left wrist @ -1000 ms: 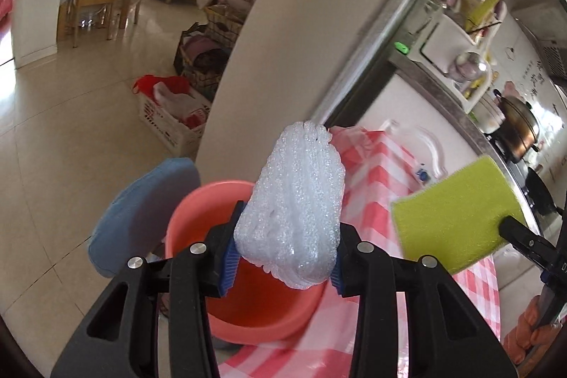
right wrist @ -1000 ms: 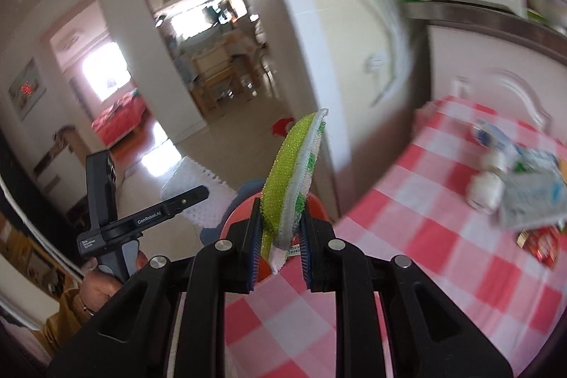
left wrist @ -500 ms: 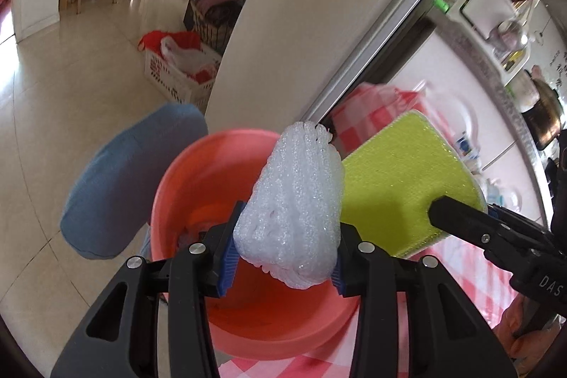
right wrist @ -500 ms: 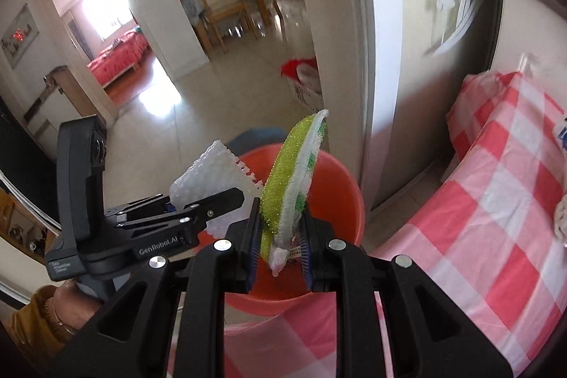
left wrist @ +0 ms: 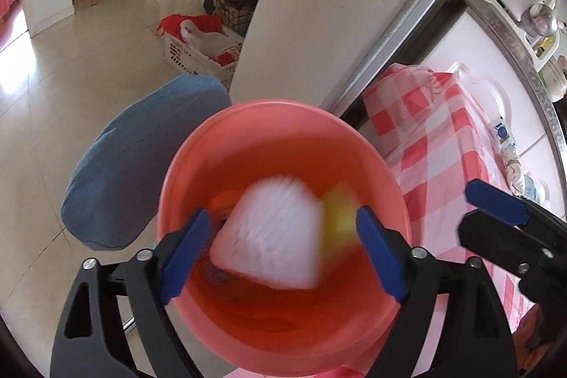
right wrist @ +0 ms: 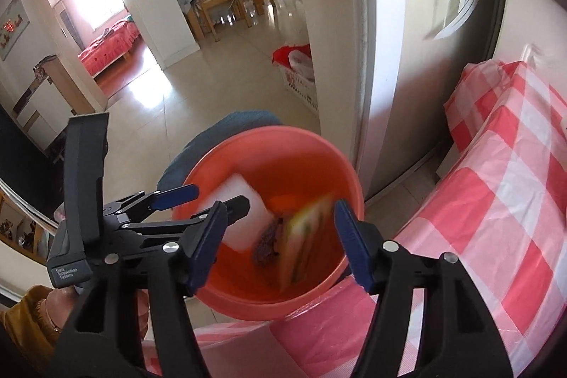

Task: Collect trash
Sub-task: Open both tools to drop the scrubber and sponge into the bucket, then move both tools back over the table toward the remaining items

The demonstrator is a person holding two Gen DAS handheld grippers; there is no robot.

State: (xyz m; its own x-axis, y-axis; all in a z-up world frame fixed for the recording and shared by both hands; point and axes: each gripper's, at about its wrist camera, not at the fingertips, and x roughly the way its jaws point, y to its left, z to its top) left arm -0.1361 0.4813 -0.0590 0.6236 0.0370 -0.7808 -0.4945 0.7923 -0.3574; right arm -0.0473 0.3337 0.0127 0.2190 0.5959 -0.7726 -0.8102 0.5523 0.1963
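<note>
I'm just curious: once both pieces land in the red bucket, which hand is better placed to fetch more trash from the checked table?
Probably the right gripper: it hangs nearer the checked tablecloth, while the left gripper sits on the bucket's floor side. Both jaws are opening, empty.

A white foam net (left wrist: 269, 236), blurred and tilted, sits inside the salmon-red plastic bucket (left wrist: 248, 116) toward its left wall. A yellow-green sponge (right wrist: 301, 236), also blurred, stands on edge toward the right wall, its striped side showing. The bucket stands upright against the checked table's edge.
</note>
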